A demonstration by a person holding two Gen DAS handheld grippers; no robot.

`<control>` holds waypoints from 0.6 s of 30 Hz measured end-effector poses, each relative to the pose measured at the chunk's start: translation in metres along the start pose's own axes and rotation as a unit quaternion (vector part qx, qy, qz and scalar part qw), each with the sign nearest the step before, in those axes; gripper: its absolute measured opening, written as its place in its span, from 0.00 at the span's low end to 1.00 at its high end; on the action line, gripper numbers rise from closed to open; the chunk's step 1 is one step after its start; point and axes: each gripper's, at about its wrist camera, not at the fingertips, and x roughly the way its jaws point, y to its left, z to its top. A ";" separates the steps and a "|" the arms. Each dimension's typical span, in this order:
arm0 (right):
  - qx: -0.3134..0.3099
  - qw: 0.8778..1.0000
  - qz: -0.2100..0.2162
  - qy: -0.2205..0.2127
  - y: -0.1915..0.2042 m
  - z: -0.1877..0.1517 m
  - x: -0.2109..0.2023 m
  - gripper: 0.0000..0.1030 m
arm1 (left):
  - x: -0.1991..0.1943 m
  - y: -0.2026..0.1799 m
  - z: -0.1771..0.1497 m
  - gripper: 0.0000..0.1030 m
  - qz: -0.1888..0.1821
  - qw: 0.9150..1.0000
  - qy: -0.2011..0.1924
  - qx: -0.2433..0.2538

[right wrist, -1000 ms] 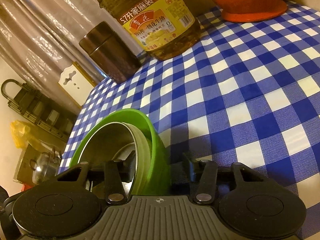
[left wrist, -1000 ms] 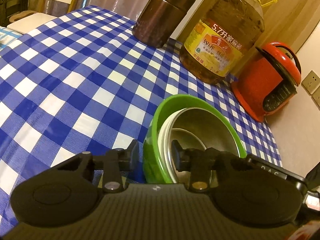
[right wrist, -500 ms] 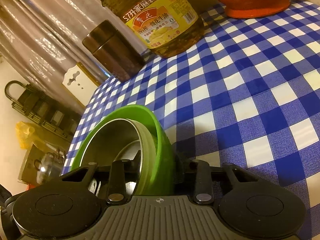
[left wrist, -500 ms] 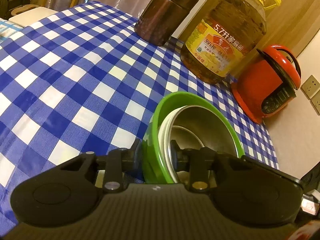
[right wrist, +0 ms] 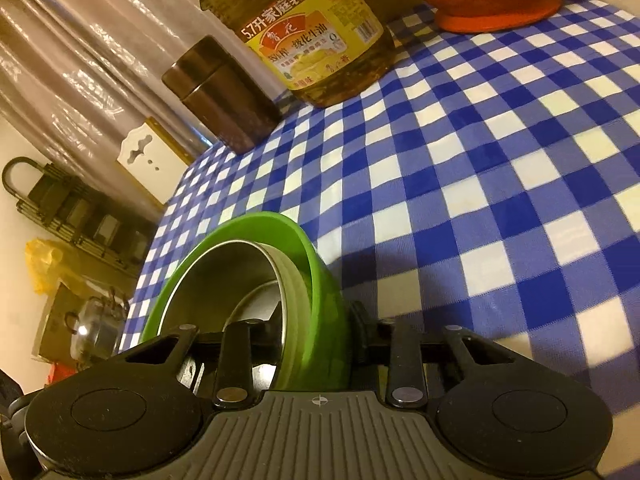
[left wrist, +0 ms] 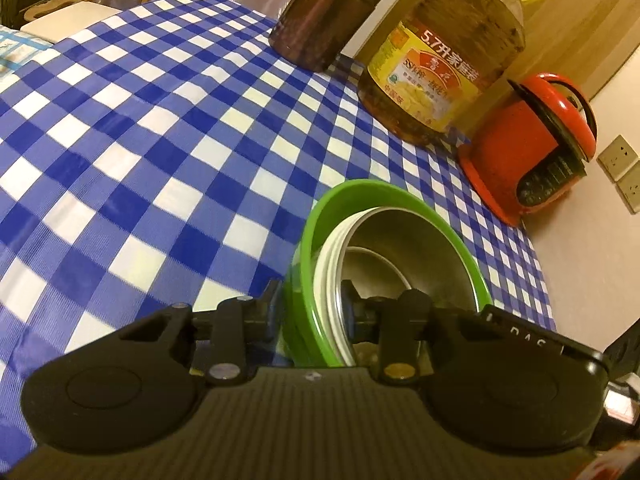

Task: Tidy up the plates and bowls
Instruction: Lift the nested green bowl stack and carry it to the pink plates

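Clamping the stack of bowls from opposite sides, both grippers sit nearest the cameras. Left gripper (left wrist: 310, 314): jaws closed on the left rim of the green bowl (left wrist: 308, 248), one pad outside the wall, one inside. Right gripper (right wrist: 316, 338): jaws have just been closing and now pinch the right rim of the same green bowl (right wrist: 320, 280), wall between the pads.

Stack: green bowl outermost, a white bowl (left wrist: 330, 264) nested in it, a steel bowl (left wrist: 416, 256) inside that; a smaller steel piece may lie at the bottom, though the view there is dim. Whether the stack rests on the table or is raised off it cannot be told.

Table (left wrist: 140, 140): covered in blue-and-white check cloth.

Beyond, along the far edge: brown lidded canister (left wrist: 324, 16), upright; large cooking-oil jug (left wrist: 448, 64) with yellow label and handle, just beside it; red cooker (left wrist: 528, 148) near the wall sockets (left wrist: 624, 172).
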 end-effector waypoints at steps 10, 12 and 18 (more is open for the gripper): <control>0.011 1.000 -0.013 -0.005 -0.003 -0.015 -0.042 0.30 | -0.025 -0.022 -0.023 0.26 -0.010 1.000 0.008 0.022; 0.014 1.000 -0.015 -0.006 -0.006 -0.019 -0.053 0.30 | -0.031 -0.029 -0.030 0.26 -0.013 0.999 0.009 0.028; 0.019 0.999 -0.030 -0.013 -0.015 -0.034 -0.092 0.30 | -0.048 -0.045 -0.055 0.26 -0.026 0.999 0.022 0.036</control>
